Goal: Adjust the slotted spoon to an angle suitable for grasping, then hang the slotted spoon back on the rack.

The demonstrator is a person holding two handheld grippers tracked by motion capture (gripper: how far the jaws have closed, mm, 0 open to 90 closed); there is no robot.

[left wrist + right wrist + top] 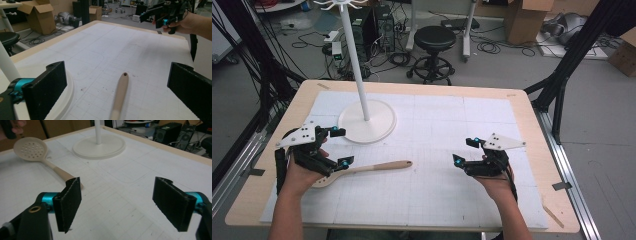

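A spoon handle (120,95) lies between the open left hand-held gripper (117,87) jaws.

You are working at a light wooden surface (532,120) that is carrying a white gridded mat (437,150) over most of its top, leaving a bare wooden border showing all round. Lying flat on the mat is a pale slotted spoon (377,166), its perforated bowl pointing toward your left side and its handle reaching toward the middle. Just beyond it, the round white base of a stand (367,121) is sitting on the mat, its thin pole rising upright. A small wooden stick (553,216) is resting on the border near the right corner closest to you.
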